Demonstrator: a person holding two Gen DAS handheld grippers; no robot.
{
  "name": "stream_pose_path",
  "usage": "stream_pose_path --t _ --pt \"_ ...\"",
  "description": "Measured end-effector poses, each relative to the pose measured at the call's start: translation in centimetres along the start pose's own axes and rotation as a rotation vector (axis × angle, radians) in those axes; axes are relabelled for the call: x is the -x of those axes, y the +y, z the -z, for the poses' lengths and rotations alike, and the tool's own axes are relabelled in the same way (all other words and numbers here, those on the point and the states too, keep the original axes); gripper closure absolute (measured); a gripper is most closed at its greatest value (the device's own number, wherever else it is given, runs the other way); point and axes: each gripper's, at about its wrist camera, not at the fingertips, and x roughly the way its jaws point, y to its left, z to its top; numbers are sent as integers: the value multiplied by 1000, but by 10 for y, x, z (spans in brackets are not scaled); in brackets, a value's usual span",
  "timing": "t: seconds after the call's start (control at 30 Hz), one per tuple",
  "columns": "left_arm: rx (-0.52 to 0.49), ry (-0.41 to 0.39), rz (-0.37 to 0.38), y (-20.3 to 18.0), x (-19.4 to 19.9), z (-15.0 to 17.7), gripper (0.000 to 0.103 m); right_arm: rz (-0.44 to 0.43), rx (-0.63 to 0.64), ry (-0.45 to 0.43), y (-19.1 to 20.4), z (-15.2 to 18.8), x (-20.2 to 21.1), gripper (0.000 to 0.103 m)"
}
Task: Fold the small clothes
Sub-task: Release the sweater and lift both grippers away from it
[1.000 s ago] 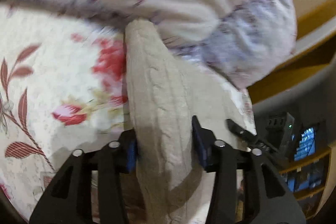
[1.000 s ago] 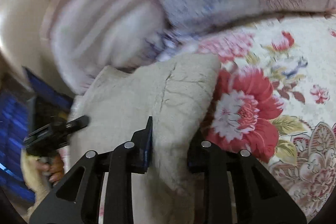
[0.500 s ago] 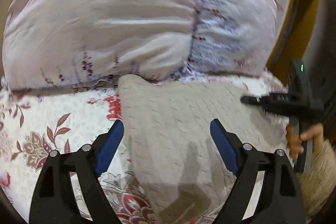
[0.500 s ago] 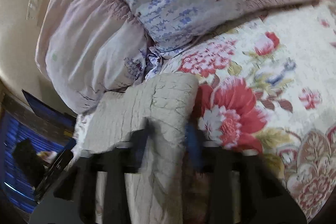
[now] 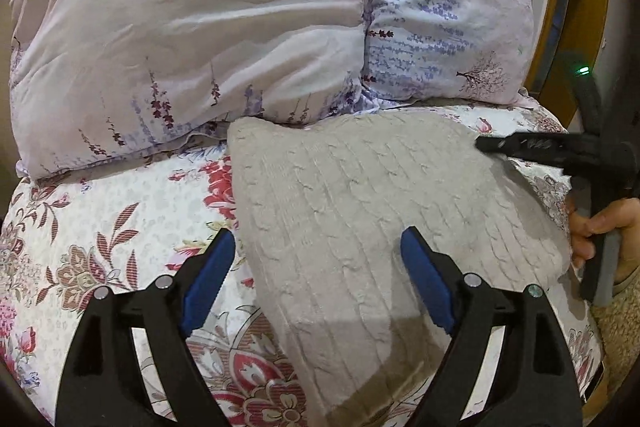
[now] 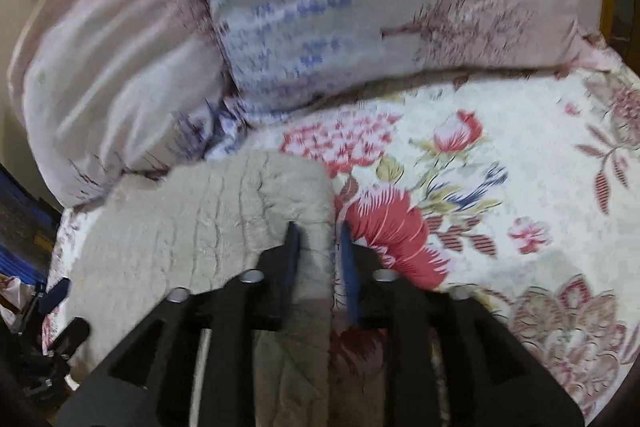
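Left gripper [image 5: 316,275] spread wide, straddling the grey cable-knit garment [image 5: 380,207] lying ahead. Right gripper [image 6: 318,251] nearly closed on its edge; pinch uncertain.

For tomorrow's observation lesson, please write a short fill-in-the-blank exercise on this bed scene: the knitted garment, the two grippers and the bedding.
1. The left gripper has its blue pads spread ____ over the knitted garment.
2. The right gripper pinches the garment's ____ edge.
3. The garment is ____ in colour.
4. Behind the garment, on the floral bedsheet, lies a lavender-print ____.

Missing words: open; right; beige; pillow
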Motion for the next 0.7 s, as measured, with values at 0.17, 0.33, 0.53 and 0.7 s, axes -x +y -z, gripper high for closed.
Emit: stream_pose_path --t 0.17,0.33,0.53,0.7 --pt "-8 0 -25 2 4 5 16 -93 76 -44 8 16 37 67" --pt "0 6 -35 5 8 11 14 -110 225 -59 37 39 56 66" --pt "2 30 -42 7 8 22 11 -95 344 -33 52 65 60 66" --pt "10 60 -39 7 2 34 9 -24 380 18 51 83 48 66"
